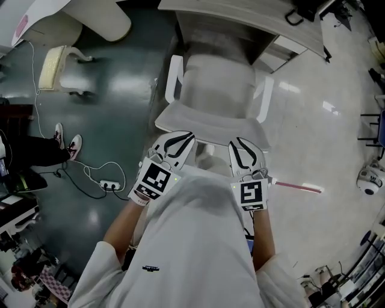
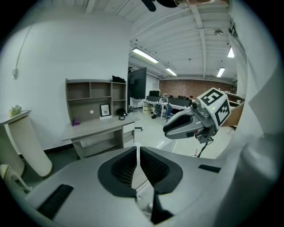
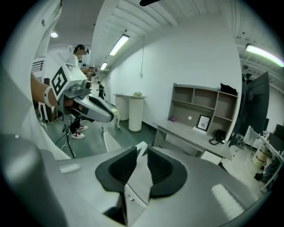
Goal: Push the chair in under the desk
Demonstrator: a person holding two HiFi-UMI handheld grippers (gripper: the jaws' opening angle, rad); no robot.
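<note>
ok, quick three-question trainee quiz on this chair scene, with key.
1. True or false: the chair is already tucked fully under the desk.
2. Of the left gripper and right gripper, whose jaws are shut? A) left only B) right only C) both
3. Fill in: the white item on the dark floor left of the chair is a ___.
Key: 1 false; 2 A; 3 power strip.
</note>
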